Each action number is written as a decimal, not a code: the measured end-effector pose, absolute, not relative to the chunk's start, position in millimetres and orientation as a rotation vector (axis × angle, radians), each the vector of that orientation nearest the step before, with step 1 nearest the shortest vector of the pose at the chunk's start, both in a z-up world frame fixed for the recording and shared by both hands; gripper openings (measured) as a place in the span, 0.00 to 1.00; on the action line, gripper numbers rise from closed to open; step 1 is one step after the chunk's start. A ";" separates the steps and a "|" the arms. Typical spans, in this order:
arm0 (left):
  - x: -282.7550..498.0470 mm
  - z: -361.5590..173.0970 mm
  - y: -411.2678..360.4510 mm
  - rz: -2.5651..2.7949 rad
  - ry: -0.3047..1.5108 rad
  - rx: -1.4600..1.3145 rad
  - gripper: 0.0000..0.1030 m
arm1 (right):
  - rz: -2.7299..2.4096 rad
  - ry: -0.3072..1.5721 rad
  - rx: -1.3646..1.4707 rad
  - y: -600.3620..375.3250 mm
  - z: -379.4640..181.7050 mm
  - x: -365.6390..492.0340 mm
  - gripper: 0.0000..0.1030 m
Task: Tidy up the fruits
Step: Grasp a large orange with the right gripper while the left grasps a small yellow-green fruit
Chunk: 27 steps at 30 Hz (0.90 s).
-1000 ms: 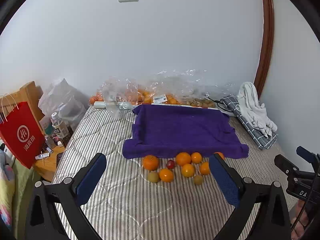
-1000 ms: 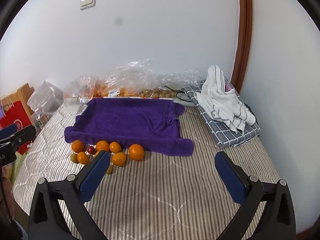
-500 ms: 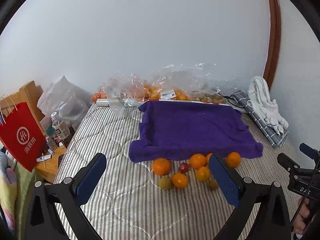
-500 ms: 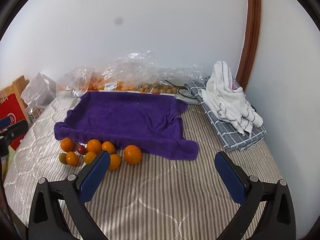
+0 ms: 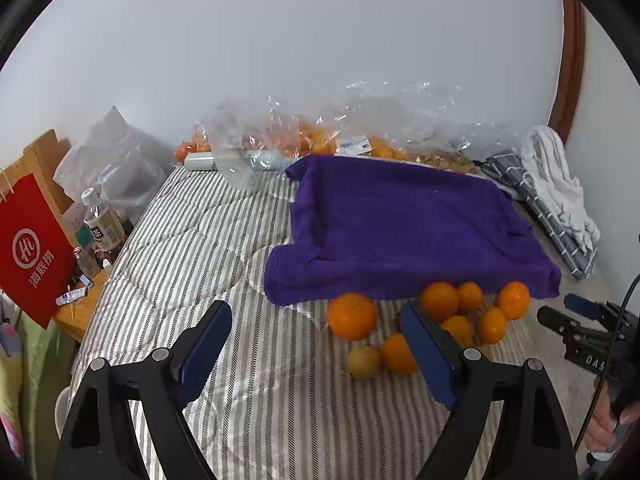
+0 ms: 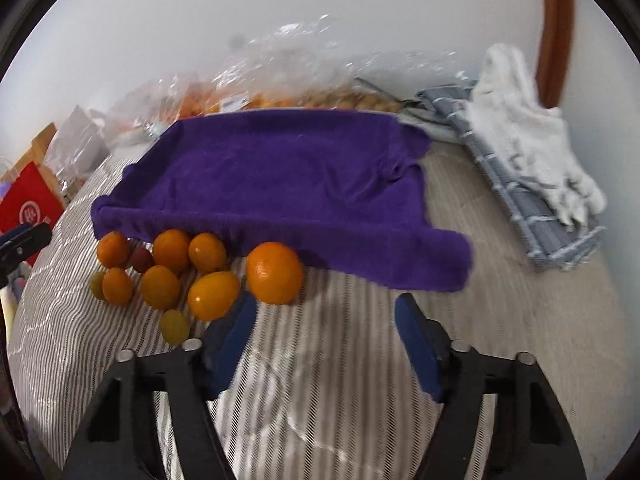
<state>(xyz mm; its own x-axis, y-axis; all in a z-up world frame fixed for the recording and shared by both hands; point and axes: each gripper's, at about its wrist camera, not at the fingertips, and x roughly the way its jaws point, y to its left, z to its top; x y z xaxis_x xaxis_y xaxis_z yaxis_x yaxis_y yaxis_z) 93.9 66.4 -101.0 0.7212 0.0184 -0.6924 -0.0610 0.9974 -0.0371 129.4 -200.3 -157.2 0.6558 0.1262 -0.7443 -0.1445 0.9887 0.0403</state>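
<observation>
Several oranges and small fruits (image 5: 440, 320) lie in a cluster on the striped mattress, at the near edge of a purple towel (image 5: 400, 224). In the right wrist view the cluster (image 6: 180, 276) sits left of centre, with the largest orange (image 6: 274, 273) nearest, just beyond the right gripper (image 6: 324, 340). That gripper is open and empty, low over the mattress. My left gripper (image 5: 316, 344) is open and empty, left of the cluster; its right finger (image 5: 424, 344) hides part of the fruit. The purple towel also shows in the right wrist view (image 6: 280, 176).
Clear plastic bags with more oranges (image 5: 340, 140) lie at the wall behind the towel. A folded grey cloth with a white towel (image 6: 532, 152) lies at the right. A red paper bag (image 5: 32, 248) and bottles (image 5: 100, 220) stand beside the bed at the left.
Both grippers have moved forward and down toward the fruit; the cluster and towel look larger. Both grippers' fingers stand somewhat closer together than before, still open.
</observation>
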 end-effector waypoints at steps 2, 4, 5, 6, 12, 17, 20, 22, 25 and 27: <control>96.3 -108.2 67.7 0.028 0.775 -0.040 0.83 | 0.161 0.835 -0.015 -196.1 -161.4 135.8 0.64; 98.0 -114.0 69.7 0.012 0.806 -0.042 0.83 | 0.178 0.843 0.004 -192.4 -165.8 142.5 0.60; 99.2 -117.2 71.6 0.001 0.820 -0.053 0.83 | 0.188 0.851 0.010 -190.8 -168.1 146.1 0.60; 99.7 -119.7 73.9 -0.005 0.828 -0.064 0.83 | 0.194 0.858 0.013 -189.4 -170.6 149.4 0.60; 102.9 -133.9 75.3 -0.059 0.852 -0.093 0.82 | 0.241 0.888 0.055 -183.1 -180.6 164.7 0.58; 106.2 -147.4 63.7 -0.099 0.889 -0.077 0.76 | 0.272 0.912 0.043 -178.5 -187.6 170.2 0.37; 104.4 -152.4 59.6 -0.117 0.903 -0.070 0.61 | 0.267 0.900 0.030 -180.4 -185.4 165.0 0.37; 102.1 -154.8 59.0 -0.137 0.912 -0.067 0.50 | 0.252 0.878 0.014 -185.2 -182.3 158.0 0.37; 98.2 -155.9 58.1 -0.165 0.911 -0.059 0.46 | 0.210 0.863 -0.013 -197.0 -179.4 147.9 0.37; 98.9 -157.9 55.4 -0.173 0.919 -0.051 0.46 | 0.187 0.860 -0.026 -205.1 -179.6 140.9 0.37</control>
